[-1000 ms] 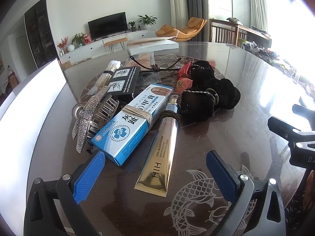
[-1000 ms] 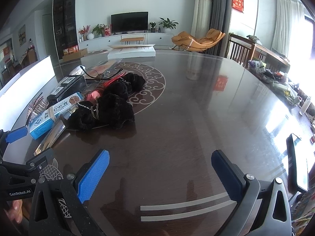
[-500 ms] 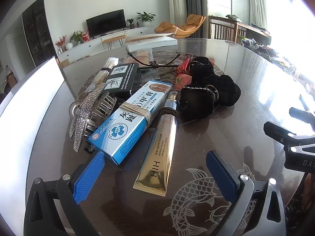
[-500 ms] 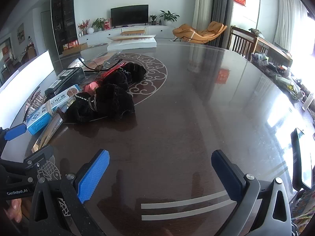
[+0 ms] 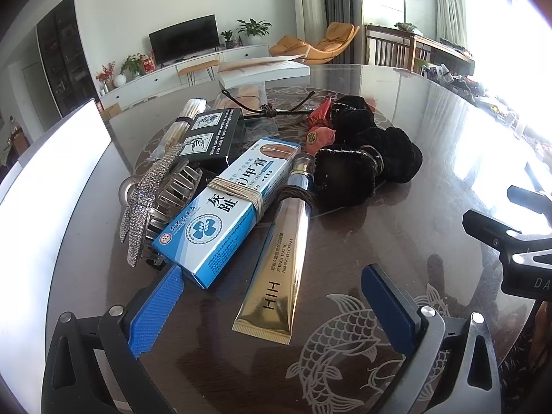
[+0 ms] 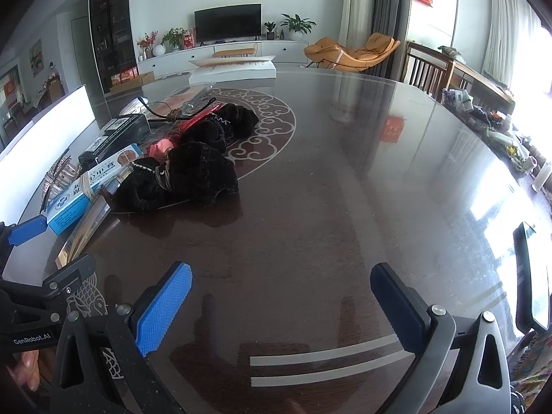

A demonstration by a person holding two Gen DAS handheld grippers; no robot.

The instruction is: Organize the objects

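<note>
Fingers of your left gripper stand wide apart, empty, the gold cream tube lying between them beside the blue box. Your right gripper gapes too, holding nothing over bare table; black scrunchies lie well ahead-left.

Living rm w/ white walls: black TV on a long white cabinet, potted plants alongside. Orange lounge chair by grey curtains. Strong daylight from windows at right glares off dark glossy table.
</note>
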